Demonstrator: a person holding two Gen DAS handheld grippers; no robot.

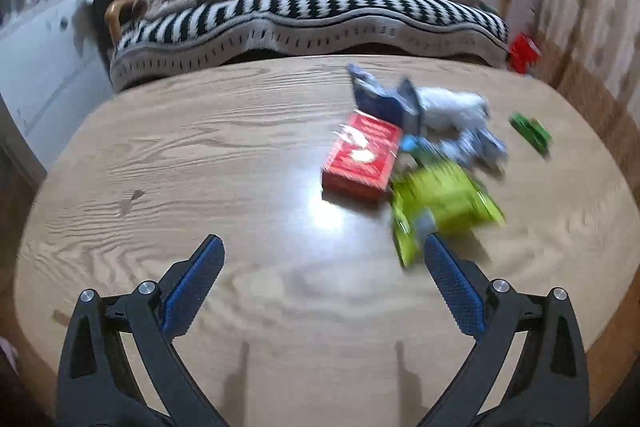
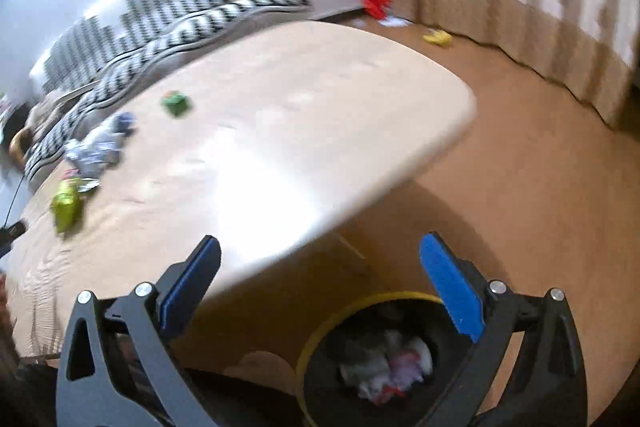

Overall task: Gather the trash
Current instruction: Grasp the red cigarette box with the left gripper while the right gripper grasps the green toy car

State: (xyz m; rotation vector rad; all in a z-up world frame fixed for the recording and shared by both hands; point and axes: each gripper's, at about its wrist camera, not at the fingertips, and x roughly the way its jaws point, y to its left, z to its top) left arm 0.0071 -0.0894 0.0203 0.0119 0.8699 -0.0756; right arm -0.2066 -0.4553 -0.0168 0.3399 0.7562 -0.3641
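Wooden table (image 2: 360, 99) edge, bin (image 2: 320, 339) below

My left view looks low across the tabletop (image 1: 200, 155) toward the sofa (image 1: 304, 15) at 12 o'clock; my right looks over its corner and bin (image 2: 316, 339); both share the wrappers (image 1: 440, 203).

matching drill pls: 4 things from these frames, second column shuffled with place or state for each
1. red box
2. bin
3. left gripper
4. green block

a. on the floor below the right gripper, trash inside
b. open over the table, empty
c. alone, apart from the pile
d. left edge of the pile, beside the lime wrapper

Pairs: 1-d, 2-a, 3-b, 4-c
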